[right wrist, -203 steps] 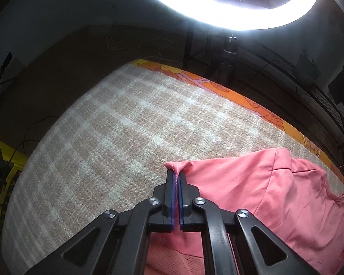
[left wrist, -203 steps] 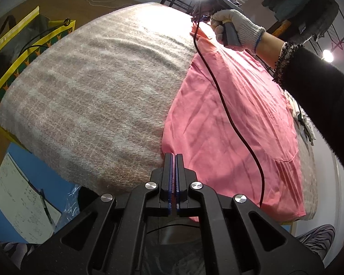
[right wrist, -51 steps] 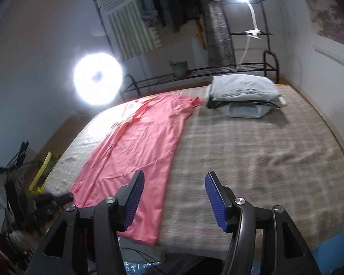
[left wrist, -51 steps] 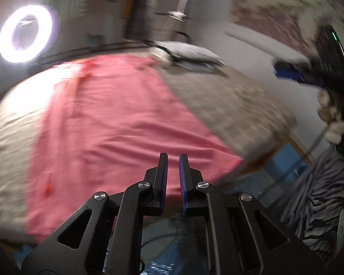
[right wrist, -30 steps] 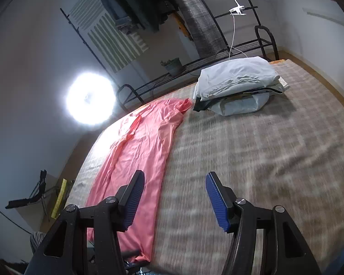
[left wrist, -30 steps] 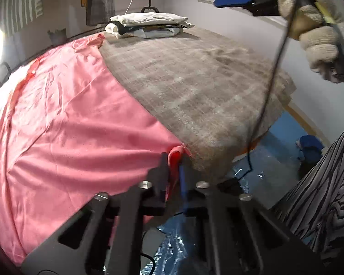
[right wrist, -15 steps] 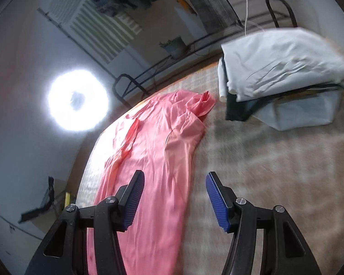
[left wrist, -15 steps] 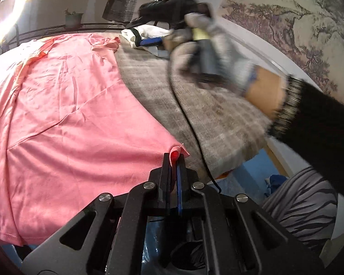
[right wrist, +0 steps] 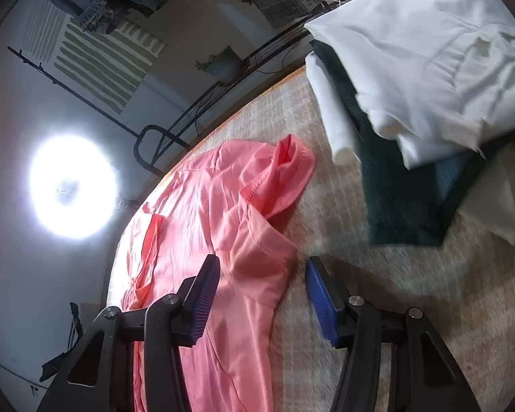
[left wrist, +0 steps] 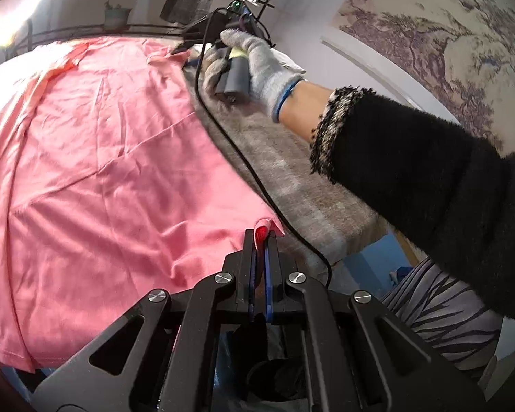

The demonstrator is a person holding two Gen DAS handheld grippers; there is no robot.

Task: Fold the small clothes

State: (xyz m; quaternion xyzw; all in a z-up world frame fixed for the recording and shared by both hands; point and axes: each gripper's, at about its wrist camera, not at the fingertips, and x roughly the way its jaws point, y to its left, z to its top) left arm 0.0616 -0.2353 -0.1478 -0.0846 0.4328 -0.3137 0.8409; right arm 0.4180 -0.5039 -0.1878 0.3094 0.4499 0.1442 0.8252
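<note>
Two black fingers of the left gripper (left wrist: 260, 240) pinch a bunched hem corner of the pink shirt (left wrist: 103, 158) at the bed's (left wrist: 302, 185) near edge. From there the thin, smooth, creased garment lies flat, its long axis running away toward the far sleeve and collar. Farther along, the right gripper (right wrist: 262, 286) hovers with its blue ribbed fingers spread wide over the side seam below the crumpled sleeve. Beyond, on the woolly beige checked blanket, sits a stack of folded clothes (right wrist: 419, 79), white over dark green.
</note>
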